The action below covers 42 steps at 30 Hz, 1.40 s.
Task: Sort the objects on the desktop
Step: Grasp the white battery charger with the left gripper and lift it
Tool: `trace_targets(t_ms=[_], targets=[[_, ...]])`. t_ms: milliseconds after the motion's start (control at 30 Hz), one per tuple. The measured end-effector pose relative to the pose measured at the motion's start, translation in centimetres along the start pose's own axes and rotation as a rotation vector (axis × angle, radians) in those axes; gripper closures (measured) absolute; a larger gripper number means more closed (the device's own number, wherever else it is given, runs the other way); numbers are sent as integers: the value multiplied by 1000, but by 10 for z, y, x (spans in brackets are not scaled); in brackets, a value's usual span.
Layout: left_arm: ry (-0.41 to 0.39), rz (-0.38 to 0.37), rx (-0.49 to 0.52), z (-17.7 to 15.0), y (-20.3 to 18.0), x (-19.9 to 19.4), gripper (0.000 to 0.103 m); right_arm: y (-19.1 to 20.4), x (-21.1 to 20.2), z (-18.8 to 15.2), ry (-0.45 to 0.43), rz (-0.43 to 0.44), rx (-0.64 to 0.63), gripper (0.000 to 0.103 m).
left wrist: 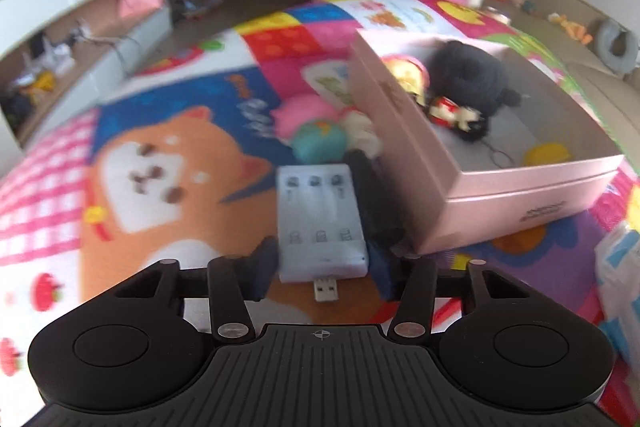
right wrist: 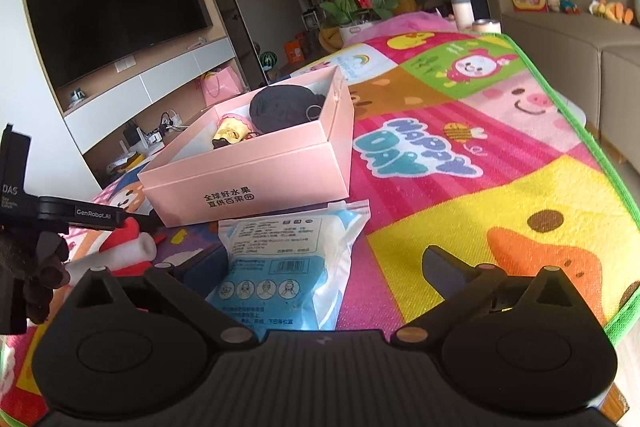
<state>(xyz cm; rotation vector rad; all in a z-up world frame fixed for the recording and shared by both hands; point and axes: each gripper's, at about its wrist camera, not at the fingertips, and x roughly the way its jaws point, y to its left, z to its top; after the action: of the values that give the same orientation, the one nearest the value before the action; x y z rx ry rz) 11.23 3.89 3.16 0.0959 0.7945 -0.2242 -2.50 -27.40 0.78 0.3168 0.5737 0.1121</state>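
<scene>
My left gripper (left wrist: 322, 259) is shut on a white USB battery charger (left wrist: 322, 223) and holds it above the colourful mat, just left of the open pink box (left wrist: 516, 187). The box holds a black pouch (left wrist: 468, 79), a yellow-red toy (left wrist: 408, 75) and a yellow piece (left wrist: 546, 155). My right gripper (right wrist: 320, 267) is open, its fingers either side of a blue-white mask packet (right wrist: 288, 267) lying on the mat in front of the pink box (right wrist: 256, 167).
A teal ball (left wrist: 318, 141) and soft toys lie on the mat beyond the charger. A red-white toy (right wrist: 128, 247) lies left of the packet. The left gripper's body (right wrist: 40, 211) shows at the left edge. The mat's green edge (right wrist: 592, 139) borders a sofa.
</scene>
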Motion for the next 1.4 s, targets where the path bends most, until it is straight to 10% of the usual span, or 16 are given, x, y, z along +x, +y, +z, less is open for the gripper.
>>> trace_targets(t_ms=[433, 667, 1400], targets=[[-262, -66, -79, -60, -13, -132, 51, -3, 2, 1, 6, 5, 22, 0], [-205, -84, -36, -115, -45, -126, 48, 0, 3, 0, 10, -8, 6, 0], [-191, -321, -15, -118, -81, -132, 8, 6, 5, -1, 29, -34, 8, 0]])
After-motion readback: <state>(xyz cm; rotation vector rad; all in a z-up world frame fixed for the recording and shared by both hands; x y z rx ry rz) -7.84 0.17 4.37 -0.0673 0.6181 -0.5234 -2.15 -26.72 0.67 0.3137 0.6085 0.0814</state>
